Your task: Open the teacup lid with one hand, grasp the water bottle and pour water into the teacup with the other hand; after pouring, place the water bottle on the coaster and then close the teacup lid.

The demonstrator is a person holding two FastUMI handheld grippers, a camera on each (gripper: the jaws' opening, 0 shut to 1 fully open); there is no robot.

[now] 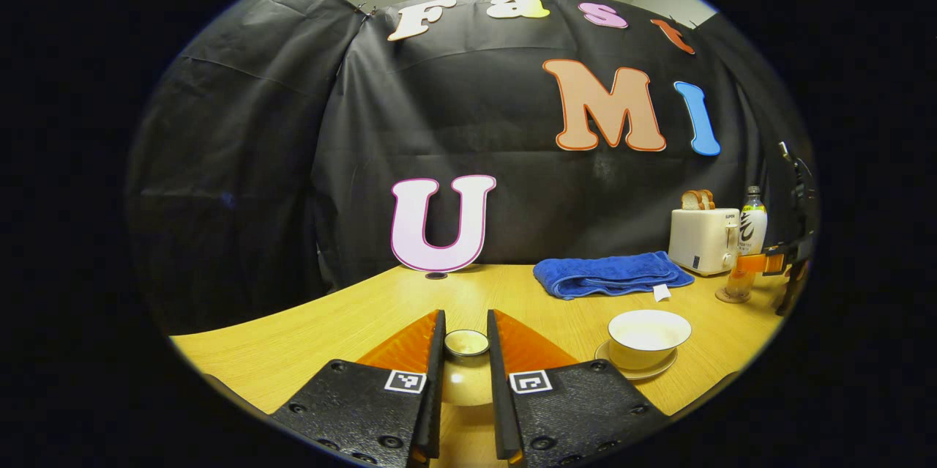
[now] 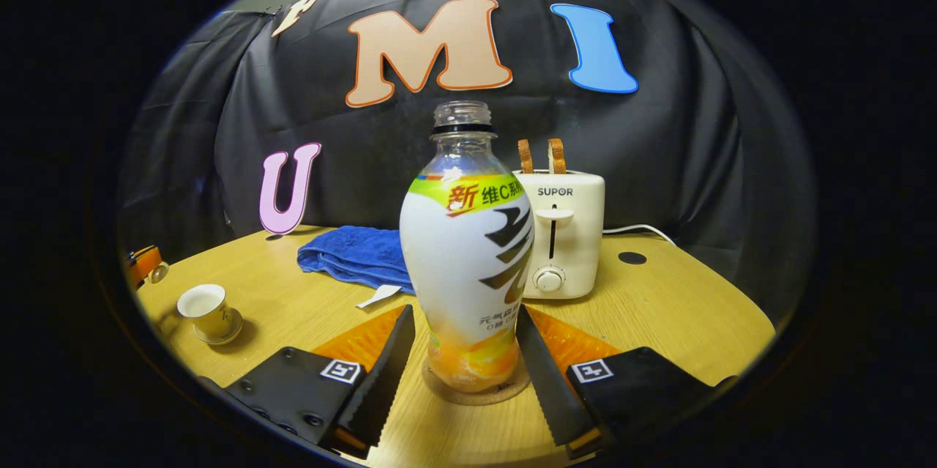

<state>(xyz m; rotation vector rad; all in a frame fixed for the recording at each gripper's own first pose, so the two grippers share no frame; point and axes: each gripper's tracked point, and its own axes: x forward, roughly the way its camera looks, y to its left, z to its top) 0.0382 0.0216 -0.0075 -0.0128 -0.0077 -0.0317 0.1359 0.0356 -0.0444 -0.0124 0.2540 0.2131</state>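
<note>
Screwed black mounts, square markers

The toaster, right of centre in the right gripper view, carries the brand word "SUPOR" in dark capitals near the top of its front face; the water bottle, at the centre of that view, wears a label with printed characters too stylised to give here; in the left gripper view, at the right edge, the print on both things is too small to make out.
</note>
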